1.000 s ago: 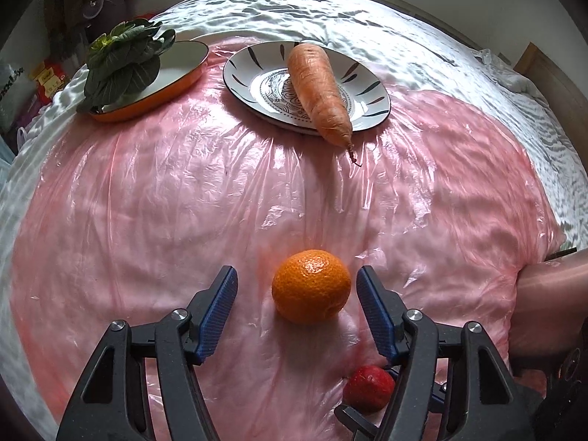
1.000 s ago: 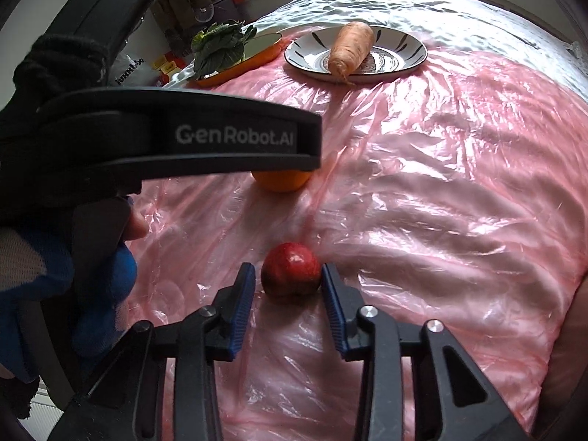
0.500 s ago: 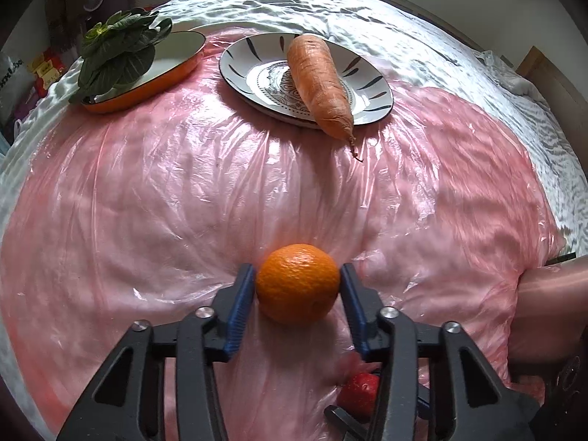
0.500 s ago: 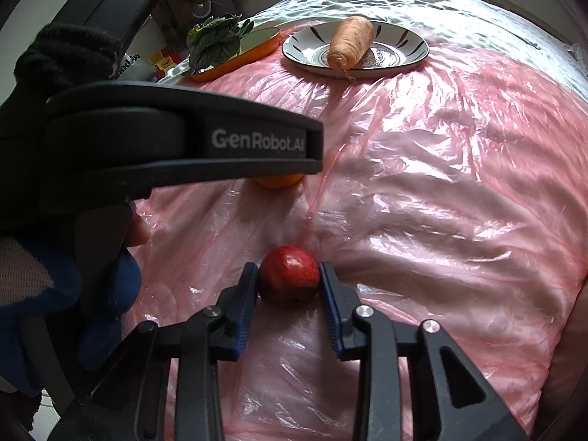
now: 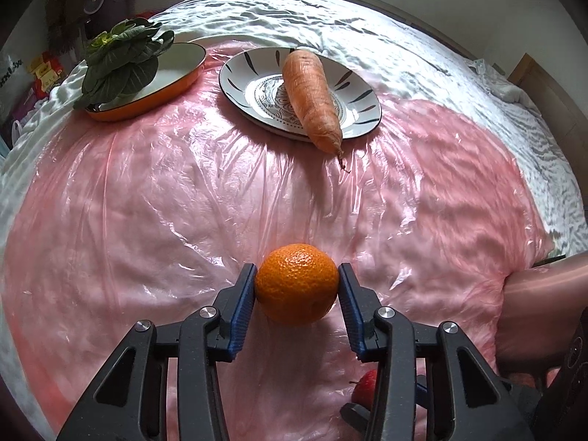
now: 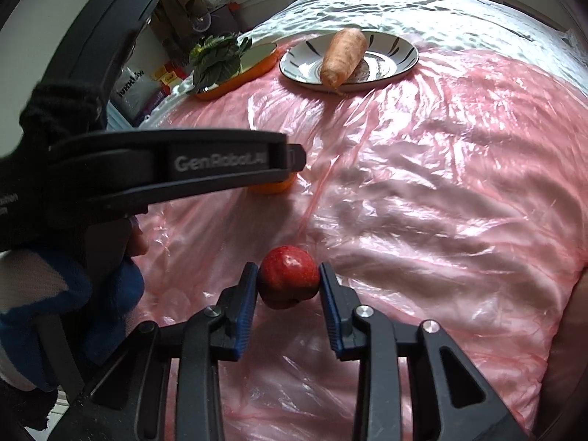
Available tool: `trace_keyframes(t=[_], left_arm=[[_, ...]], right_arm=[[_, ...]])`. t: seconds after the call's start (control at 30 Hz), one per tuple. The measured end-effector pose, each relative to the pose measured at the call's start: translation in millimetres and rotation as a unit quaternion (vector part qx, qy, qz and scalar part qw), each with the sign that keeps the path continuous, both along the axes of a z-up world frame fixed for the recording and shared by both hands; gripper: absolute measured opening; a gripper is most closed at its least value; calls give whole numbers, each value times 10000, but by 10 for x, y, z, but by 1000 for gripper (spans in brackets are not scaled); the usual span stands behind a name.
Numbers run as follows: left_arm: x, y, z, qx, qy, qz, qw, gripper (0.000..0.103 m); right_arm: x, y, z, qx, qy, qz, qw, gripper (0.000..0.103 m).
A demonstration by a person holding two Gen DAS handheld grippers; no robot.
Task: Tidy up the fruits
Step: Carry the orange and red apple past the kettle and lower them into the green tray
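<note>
Far left, an orange dish (image 5: pixel 172 84) holds a leafy green (image 5: pixel 121 62) at its left end; the dish sits on the edge of the pink plastic sheet (image 5: pixel 147 191) that covers the bed. Just to its right stands a striped plate (image 5: pixel 250 84), apart from the dish, with a carrot (image 5: pixel 312 99) lying across it, thin tip overhanging the near rim and pointing toward the camera. In the near centre of the left wrist view, the left gripper (image 5: pixel 297 286) has both blue pads pressed against the sides of an orange (image 5: pixel 297 283), clamped on it; the orange sits at sheet level, and contact with the sheet below cannot be confirmed. To the lower right of that view, the apple (image 5: pixel 365 386) shows partly behind the gripper's right finger. In the right wrist view, the right gripper (image 6: pixel 288 284) is closed on the apple (image 6: pixel 288 275), pads touching both flanks; a dark shadow lies beneath the fruit, and whether it rests on the sheet cannot be told. The left gripper's body crosses the left of this view, held by a gloved hand (image 6: pixel 55 286), and hides most of the orange (image 6: pixel 273 185). The dish (image 6: pixel 253 64) and plate (image 6: pixel 397 62) stand well apart from both fruits, at the far side.
</note>
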State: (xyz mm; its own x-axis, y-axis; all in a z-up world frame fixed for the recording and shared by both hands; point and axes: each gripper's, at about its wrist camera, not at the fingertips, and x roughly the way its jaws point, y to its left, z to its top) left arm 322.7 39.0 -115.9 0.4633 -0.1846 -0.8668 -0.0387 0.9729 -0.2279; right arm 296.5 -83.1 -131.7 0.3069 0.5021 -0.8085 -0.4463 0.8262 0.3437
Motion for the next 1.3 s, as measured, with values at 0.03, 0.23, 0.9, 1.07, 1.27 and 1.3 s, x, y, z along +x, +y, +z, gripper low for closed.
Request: trace_keyframes(t=[0.03,0.23,0.9,1.07,1.27,1.3], left_arm=[[-8,11,14,-53,-2,15,10000,39],[-64,84,120,-329,-46,66,9994,39],[-1026,-211,440,134,-195,-586,9980,39],[-1343,-527,444,374,-156,-1045,9937,39],[-1677,-950,480,361,-41,-1528,9876,39],[-1722,-1025,489,317,-2,-1604,9865,39]], right_arm=[[-7,-13,19,13,-9,-4,10000,60],[-69,-106,110,53,-53,-104,9999,60],[-1006,-523,380,166,82,-206,9996,60],[-1322,-796,402,79,218,-281,9993,60],[-1617,-1302,373,17,456,-646,9969,60],[-1640,-1360,369,3,478,-692,9965,60]])
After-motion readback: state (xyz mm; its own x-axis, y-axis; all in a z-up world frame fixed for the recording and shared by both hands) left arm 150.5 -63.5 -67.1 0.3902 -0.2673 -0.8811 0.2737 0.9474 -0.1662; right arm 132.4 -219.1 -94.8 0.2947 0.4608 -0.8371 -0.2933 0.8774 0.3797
